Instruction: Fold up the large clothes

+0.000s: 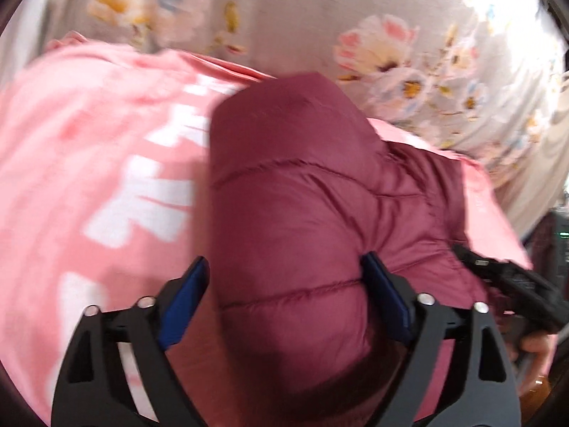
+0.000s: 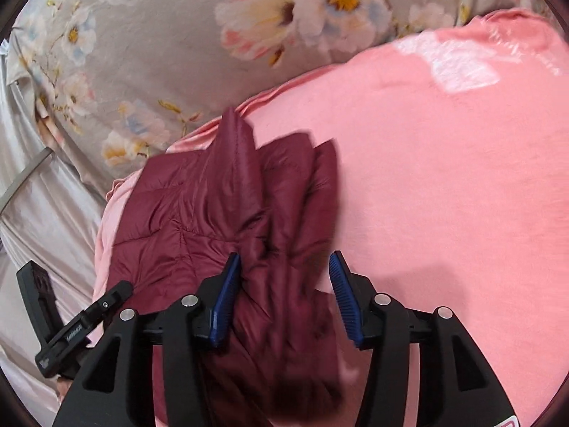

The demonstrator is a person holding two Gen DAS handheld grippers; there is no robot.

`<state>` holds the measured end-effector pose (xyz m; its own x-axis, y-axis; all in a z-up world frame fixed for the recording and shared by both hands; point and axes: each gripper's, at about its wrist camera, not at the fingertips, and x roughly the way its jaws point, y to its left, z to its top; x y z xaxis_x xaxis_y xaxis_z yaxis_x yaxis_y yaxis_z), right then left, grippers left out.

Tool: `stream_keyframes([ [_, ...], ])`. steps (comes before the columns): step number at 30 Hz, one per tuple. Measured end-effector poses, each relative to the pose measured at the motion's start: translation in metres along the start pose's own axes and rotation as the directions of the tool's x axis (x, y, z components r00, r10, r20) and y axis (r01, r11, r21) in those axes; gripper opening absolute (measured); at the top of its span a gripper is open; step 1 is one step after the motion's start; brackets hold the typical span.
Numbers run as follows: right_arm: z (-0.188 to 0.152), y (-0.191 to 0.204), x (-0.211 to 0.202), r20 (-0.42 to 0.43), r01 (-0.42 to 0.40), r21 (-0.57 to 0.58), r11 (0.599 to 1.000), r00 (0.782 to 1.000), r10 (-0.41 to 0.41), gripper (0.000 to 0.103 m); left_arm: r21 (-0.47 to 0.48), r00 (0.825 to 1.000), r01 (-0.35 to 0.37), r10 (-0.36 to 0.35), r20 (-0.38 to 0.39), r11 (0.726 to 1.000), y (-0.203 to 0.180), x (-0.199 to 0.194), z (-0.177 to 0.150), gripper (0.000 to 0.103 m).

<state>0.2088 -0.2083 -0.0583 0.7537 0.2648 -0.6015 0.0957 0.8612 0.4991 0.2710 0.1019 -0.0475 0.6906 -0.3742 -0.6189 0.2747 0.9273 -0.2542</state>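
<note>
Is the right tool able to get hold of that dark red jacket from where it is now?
Probably yes. The right tool is open with a bunched part of the jacket already between its blue pads, and nothing covers the fabric there. The picture is blurred, so whether the pads touch it is unclear.

A quilted maroon jacket of slightly shiny cloth lies on matt pink cloth over a satiny floral sheet.

Floral bedsheet — pink blanket spread directly on it, reaching its edge.
</note>
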Motion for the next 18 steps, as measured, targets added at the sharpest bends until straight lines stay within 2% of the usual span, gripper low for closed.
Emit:
stream_keyframes([
  [1, 0.002, 0.0, -0.012, 0.011, 0.011, -0.01, 1.0, 1.0, -0.011, 0.051, -0.004, 0.998, -0.061, 0.061, 0.002, 0.998, 0.001, -0.009, -0.001, 0.088],
  [4, -0.004, 0.011, -0.055, 0.047, 0.034, -0.09, 0.995, 0.998, -0.03, 0.052, -0.021, 0.989, -0.147, 0.148, 0.019, 0.989, -0.001, -0.046, -0.003, 0.088],
  [7, -0.018, 0.019, -0.077, 0.026, 0.031, -0.144, 0.989, 0.999, -0.027, 0.052, -0.028, 0.991, -0.133, 0.133, -0.022, 0.991, -0.013, -0.083, -0.028, 0.091],
  [10, -0.039, 0.027, -0.082, -0.029, 0.004, -0.186, 0.982, 1.0, -0.01, 0.052, 0.018, 0.989, -0.118, 0.119, -0.092, 0.993, -0.027, -0.093, -0.067, 0.09],
  [12, -0.045, 0.032, -0.071, -0.049, 0.009, -0.202, 0.979, 0.999, -0.019, 0.052, 0.054, 0.979, -0.154, 0.159, -0.129, 0.987, -0.033, -0.085, -0.089, 0.09],
  [13, -0.045, 0.033, -0.063, -0.056, 0.012, -0.2, 0.98, 0.998, -0.024, 0.051, 0.067, 0.974, -0.175, 0.183, -0.136, 0.982, -0.034, -0.08, -0.093, 0.086],
  [14, -0.044, 0.034, -0.057, -0.061, 0.007, -0.194, 0.981, 0.998, -0.02, 0.04, 0.07, 0.968, -0.199, 0.208, -0.142, 0.977, -0.033, -0.074, -0.094, 0.083],
  [15, -0.042, 0.035, -0.052, -0.06, 0.002, -0.184, 0.983, 0.998, -0.013, 0.025, 0.055, 0.963, -0.226, 0.231, -0.142, 0.973, -0.028, -0.068, -0.093, 0.077],
  [17, -0.037, 0.033, -0.041, -0.059, 0.017, -0.16, 0.987, 0.998, -0.027, 0.015, 0.022, 0.952, -0.277, 0.277, -0.132, 0.961, -0.016, -0.063, -0.085, 0.077],
  [18, -0.036, 0.03, -0.037, -0.06, 0.017, -0.145, 0.989, 0.998, -0.026, 0.013, 0.018, 0.95, -0.285, 0.285, -0.131, 0.958, -0.012, -0.06, -0.082, 0.077],
])
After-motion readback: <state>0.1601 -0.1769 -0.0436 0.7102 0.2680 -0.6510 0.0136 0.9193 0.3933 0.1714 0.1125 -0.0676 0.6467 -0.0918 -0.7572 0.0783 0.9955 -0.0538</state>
